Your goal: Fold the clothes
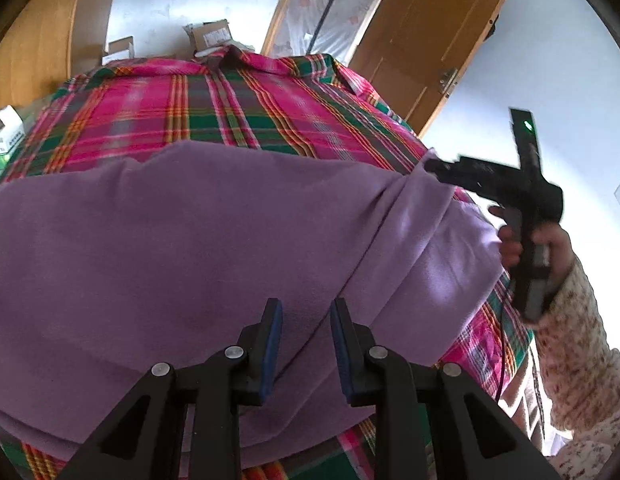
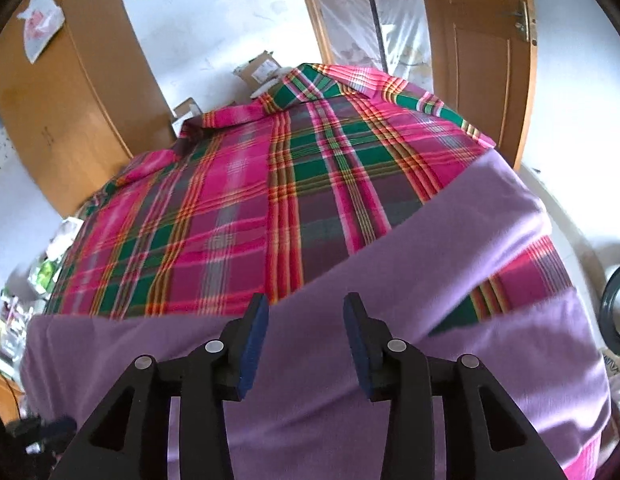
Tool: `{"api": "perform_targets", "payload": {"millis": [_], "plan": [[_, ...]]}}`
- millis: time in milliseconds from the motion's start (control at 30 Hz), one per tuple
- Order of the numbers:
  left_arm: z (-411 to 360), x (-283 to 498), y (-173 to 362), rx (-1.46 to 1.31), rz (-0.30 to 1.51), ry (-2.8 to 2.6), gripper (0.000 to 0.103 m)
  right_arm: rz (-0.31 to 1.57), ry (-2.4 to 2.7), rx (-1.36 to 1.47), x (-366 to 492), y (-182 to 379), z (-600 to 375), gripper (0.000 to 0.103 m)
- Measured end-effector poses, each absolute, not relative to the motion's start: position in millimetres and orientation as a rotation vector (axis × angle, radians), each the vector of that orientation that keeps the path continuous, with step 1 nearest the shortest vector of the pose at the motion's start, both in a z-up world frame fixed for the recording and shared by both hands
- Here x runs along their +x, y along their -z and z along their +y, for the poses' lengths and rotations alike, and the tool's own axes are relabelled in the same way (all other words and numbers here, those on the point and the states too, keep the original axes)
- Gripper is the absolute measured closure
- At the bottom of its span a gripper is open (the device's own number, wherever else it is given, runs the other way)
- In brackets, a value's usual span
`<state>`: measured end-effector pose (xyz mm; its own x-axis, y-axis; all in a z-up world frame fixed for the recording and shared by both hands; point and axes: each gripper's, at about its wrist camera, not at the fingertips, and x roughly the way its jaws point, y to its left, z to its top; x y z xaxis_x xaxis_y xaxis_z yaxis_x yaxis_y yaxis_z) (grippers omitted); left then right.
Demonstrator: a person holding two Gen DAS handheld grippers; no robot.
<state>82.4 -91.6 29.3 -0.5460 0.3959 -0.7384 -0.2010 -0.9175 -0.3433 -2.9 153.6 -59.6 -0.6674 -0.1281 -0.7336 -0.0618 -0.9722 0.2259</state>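
A lilac garment lies spread over the near half of a pink-and-green plaid cloth; a fold ridge runs down its right part. My left gripper hovers over its near middle, open, nothing between the blue pads. My right gripper, held by a hand, has its tip at the garment's far right corner. In the right wrist view the right gripper stands open above the lilac garment, beside the plaid cloth, gripping nothing.
Cardboard boxes stand past the far edge of the cloth, and a white carton sits at the left. Wooden doors and a wardrobe flank the white wall. Clutter lines the left side; a dark round object is at right.
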Motion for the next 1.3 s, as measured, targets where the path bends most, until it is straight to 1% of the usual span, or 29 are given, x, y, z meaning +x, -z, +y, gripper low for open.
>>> {"api": "perform_targets", "payload": {"millis": [333, 433, 467, 533, 567, 667, 1000, 1100, 1167, 1200, 1300], "plan": [[-86.5, 77.4, -19.4, -1.291, -0.306, -2.435, 0.078, -0.320, 2.798, 1.469, -45.8, 73.8, 155.2, 0.061], [-86.8, 76.6, -18.9, -1.291, -0.311, -2.428, 0.078, -0.345, 2.795, 1.506, -49.0, 77.7, 157.4, 0.062], [-86.7, 76.5, -18.7, -1.291, -0.311, -2.428, 0.078, -0.353, 2.793, 1.516, -49.8, 78.7, 158.1, 0.065], [-86.3, 76.7, -18.4, -1.289, -0.310, -2.428, 0.078, -0.316, 2.817, 1.533, -48.4, 77.6, 157.6, 0.092], [-86.2, 76.8, -18.3, -1.288, -0.312, -2.428, 0.078, -0.292, 2.830, 1.542, -49.1, 78.4, 157.8, 0.095], [-88.1, 77.0, -17.6, -1.284, -0.333, -2.425, 0.077, -0.318, 2.822, 1.528, -43.9, 79.5, 164.4, 0.100], [-86.4, 78.1, -20.0, -1.291, -0.326, -2.444, 0.077, -0.355, 2.878, 1.412, -20.9, 61.5, 180.1, 0.101], [-85.5, 79.0, -20.0, -1.291, -0.333, -2.447, 0.077, -0.451, 2.843, 1.458, -25.8, 64.3, 187.7, 0.098], [-87.2, 79.2, -19.2, -1.292, -0.354, -2.445, 0.077, -0.480, 2.825, 1.501, -33.3, 70.4, 189.2, 0.086], [-87.8, 79.1, -18.9, -1.292, -0.361, -2.444, 0.077, -0.481, 2.821, 1.519, -36.8, 73.2, 188.9, 0.075], [-88.8, 78.9, -18.9, -1.292, -0.365, -2.444, 0.077, -0.461, 2.843, 1.539, -44.8, 75.0, 185.3, 0.058]]}}
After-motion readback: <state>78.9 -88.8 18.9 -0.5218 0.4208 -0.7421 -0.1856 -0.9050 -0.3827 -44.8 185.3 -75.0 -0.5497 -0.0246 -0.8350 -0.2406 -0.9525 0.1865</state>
